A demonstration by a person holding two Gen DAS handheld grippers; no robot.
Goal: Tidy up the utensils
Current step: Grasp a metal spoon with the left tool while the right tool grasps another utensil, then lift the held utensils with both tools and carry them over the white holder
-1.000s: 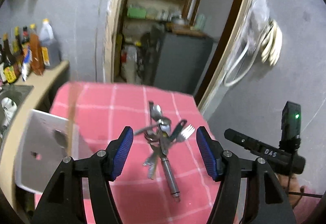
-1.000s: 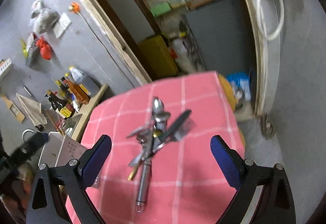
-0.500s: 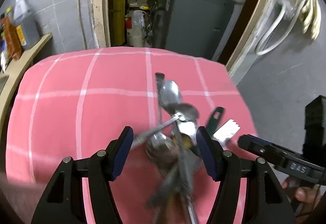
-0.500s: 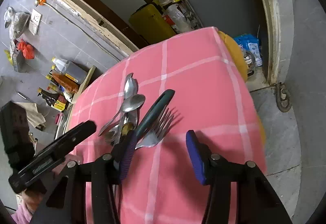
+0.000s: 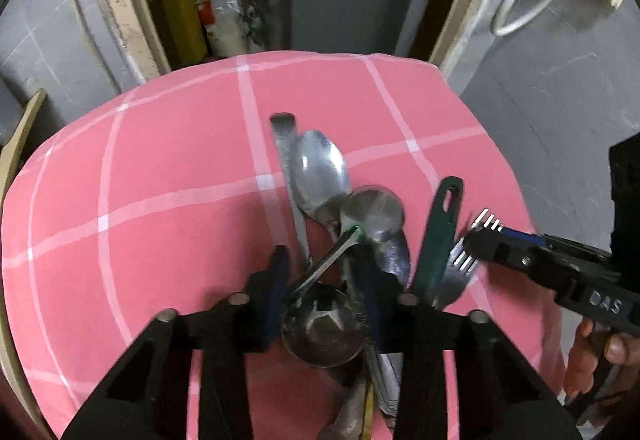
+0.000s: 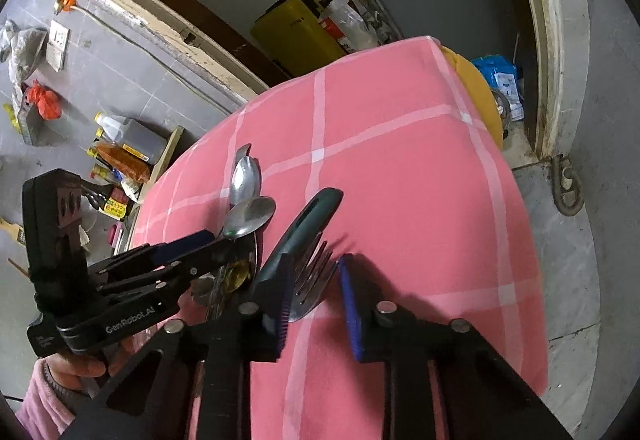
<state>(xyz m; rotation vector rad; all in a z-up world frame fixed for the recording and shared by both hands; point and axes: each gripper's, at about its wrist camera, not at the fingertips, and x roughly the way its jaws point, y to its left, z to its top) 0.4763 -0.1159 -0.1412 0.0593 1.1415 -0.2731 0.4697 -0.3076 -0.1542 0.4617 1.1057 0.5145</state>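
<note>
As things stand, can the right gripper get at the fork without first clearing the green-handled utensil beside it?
Probably yes. The right gripper already straddles the fork; its jaws have just been closing, with the tines between them. The green-handled utensil lies close along the left pad and may be caught too.

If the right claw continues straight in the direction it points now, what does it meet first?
Most likely the fork: its tines lie between the right claw pads, against the left one. Beyond it is only the pink checked cloth. Depth is hard to judge here.
</note>
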